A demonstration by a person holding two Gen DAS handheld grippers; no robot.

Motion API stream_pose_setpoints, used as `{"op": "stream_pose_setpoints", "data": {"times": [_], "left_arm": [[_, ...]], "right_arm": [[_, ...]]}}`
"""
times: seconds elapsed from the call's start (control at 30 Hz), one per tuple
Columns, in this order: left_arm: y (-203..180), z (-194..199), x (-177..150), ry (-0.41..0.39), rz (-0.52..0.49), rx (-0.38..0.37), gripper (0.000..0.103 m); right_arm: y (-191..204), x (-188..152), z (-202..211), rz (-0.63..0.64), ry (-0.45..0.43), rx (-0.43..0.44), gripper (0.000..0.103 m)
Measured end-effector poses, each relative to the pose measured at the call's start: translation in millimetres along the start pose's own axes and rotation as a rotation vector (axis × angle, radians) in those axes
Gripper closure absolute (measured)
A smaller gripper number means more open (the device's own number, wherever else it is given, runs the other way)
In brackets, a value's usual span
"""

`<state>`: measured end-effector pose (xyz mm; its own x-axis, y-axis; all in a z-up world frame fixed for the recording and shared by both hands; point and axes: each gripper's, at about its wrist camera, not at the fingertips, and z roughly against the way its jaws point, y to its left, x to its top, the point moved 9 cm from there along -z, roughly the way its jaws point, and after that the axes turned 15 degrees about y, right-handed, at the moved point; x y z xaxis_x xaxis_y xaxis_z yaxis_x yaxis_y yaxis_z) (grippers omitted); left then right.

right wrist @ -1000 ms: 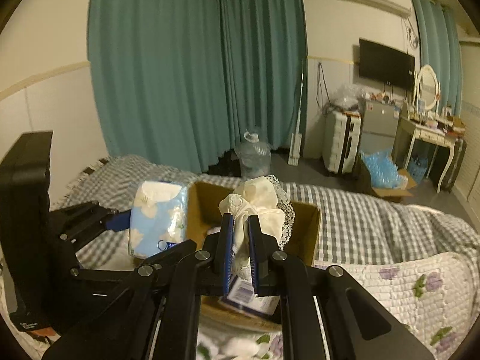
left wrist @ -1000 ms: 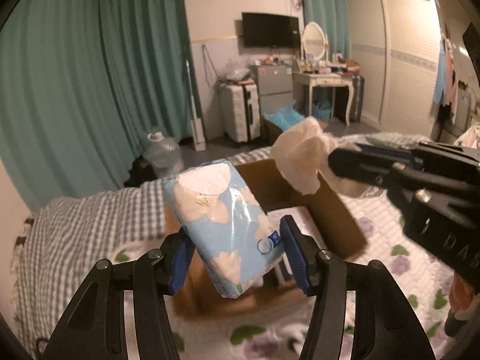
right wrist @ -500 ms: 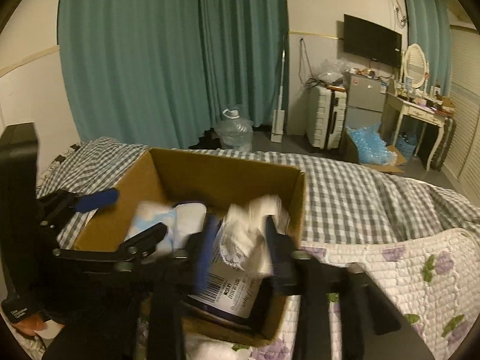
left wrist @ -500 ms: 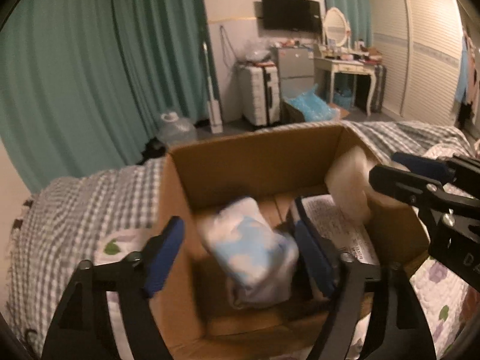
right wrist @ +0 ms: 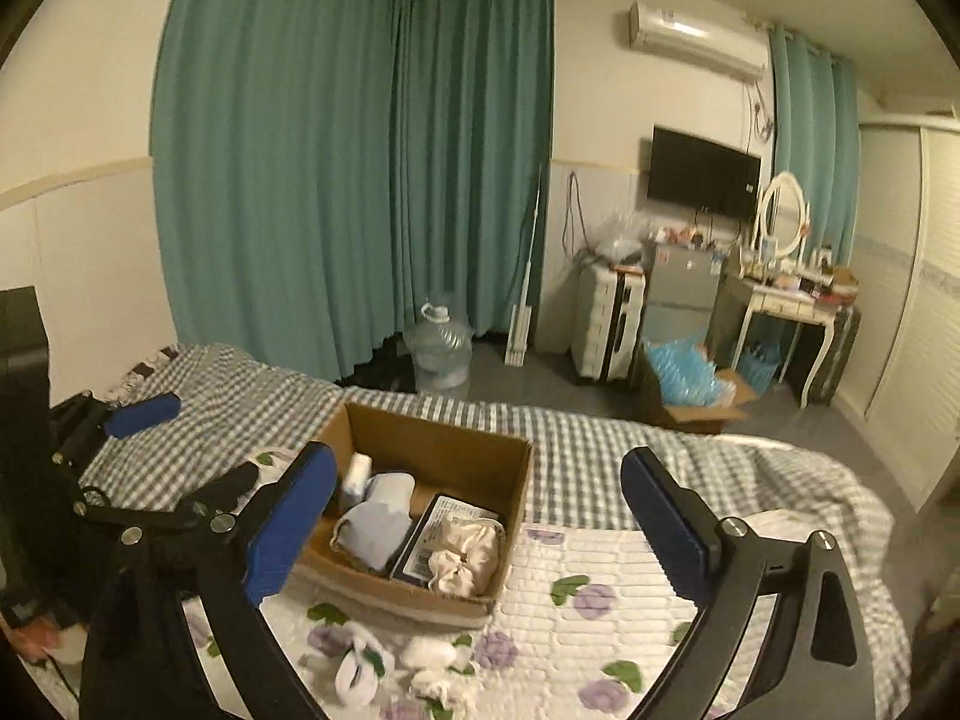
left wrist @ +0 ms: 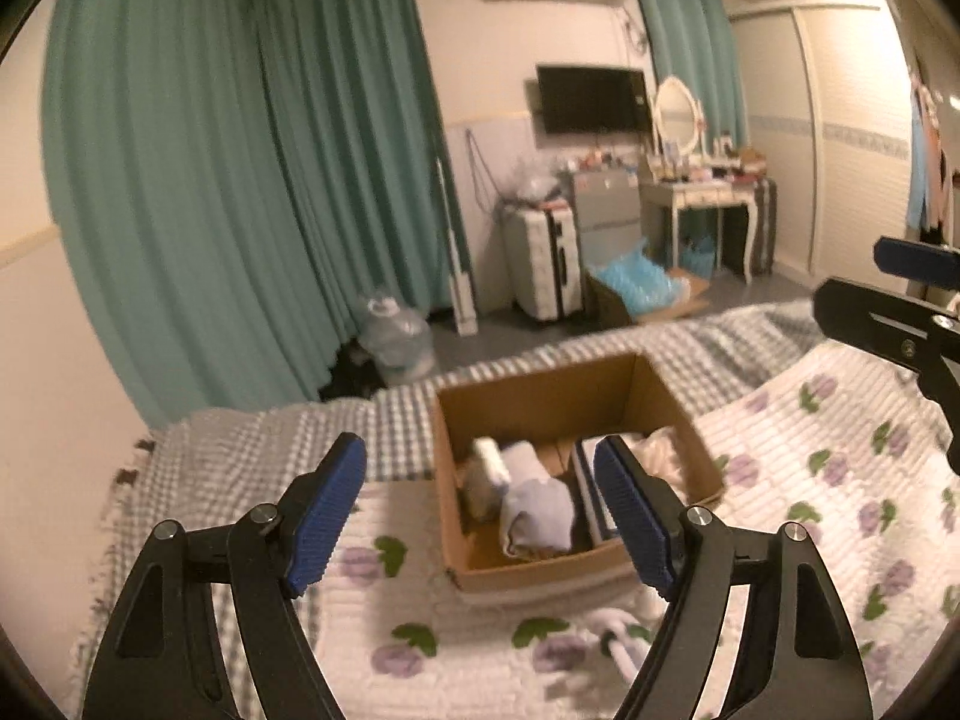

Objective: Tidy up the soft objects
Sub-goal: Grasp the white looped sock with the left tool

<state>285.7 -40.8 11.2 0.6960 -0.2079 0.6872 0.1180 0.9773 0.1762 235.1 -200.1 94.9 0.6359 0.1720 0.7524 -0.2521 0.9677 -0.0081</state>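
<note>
A brown cardboard box (left wrist: 696, 420) (right wrist: 516, 498) stands open on the bed. Inside lie the blue floral tissue pack (left wrist: 537, 513) (right wrist: 375, 531), a cream lace scrunchie (right wrist: 471, 555) (left wrist: 663, 450) and a dark flat packet (right wrist: 435, 540). My left gripper (left wrist: 480, 522) is open and empty, held above and in front of the box. My right gripper (right wrist: 480, 525) is open and empty, also raised above the box; it shows at the right edge of the left wrist view (left wrist: 900, 312). Small white soft items (right wrist: 390, 666) lie on the quilt in front of the box.
The bed has a white floral quilt (right wrist: 606, 600) and a grey checked blanket (right wrist: 240, 402). Beyond it are teal curtains (right wrist: 360, 180), a water jug (right wrist: 438, 351), a suitcase (right wrist: 606, 324), a box of blue bags (right wrist: 690, 378) and a dressing table (right wrist: 786, 300).
Both grippers opened over the box, dropping the tissue pack and the scrunchie into it, then pulled back and up. Both are empty now.
</note>
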Motion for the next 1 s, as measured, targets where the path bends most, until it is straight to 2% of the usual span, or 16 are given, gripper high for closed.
{"op": "stream_pose_setpoints", "data": {"times": [0.03,0.2,0.3,0.4,0.53,0.67,0.77,0.9,1.0], "left_arm": [[2.4,12.9,-1.9,-0.015,0.007,0.002,0.006],[12.7,75.7,-6.1,-0.112,0.059,0.009,0.006],[12.2,95.3,-14.4,-0.135,0.081,0.021,0.006],[9.2,95.8,-28.5,-0.123,0.098,0.037,0.006],[0.5,80.1,-55.8,-0.074,0.127,0.041,0.006],[-15.8,51.8,-84.4,-0.016,0.143,0.020,0.006],[-30.8,20.8,-103.1,0.046,0.127,0.021,0.006],[-55.3,-25.4,-126.6,0.146,0.100,-0.008,0.006],[-69.3,-60.9,-140.8,0.222,0.089,-0.022,0.006]], "right_arm": [[0.3,-1.1,17.0,0.004,-0.013,-0.009,0.004],[4.9,-11.8,71.9,0.027,-0.056,-0.029,0.002],[9.5,-26.9,83.9,0.050,-0.050,-0.035,0.002],[12.5,-46.2,79.6,0.065,-0.029,-0.034,0.002],[7.8,-71.0,54.1,0.053,0.017,-0.005,0.002],[-1.6,-95.1,9.2,0.025,0.070,0.023,0.002],[-8.8,-111.6,-25.8,0.013,0.117,0.028,0.002],[-22.8,-130.4,-67.7,-0.010,0.164,-0.026,0.002],[-31.3,-146.2,-97.0,-0.051,0.206,-0.002,0.002]]}}
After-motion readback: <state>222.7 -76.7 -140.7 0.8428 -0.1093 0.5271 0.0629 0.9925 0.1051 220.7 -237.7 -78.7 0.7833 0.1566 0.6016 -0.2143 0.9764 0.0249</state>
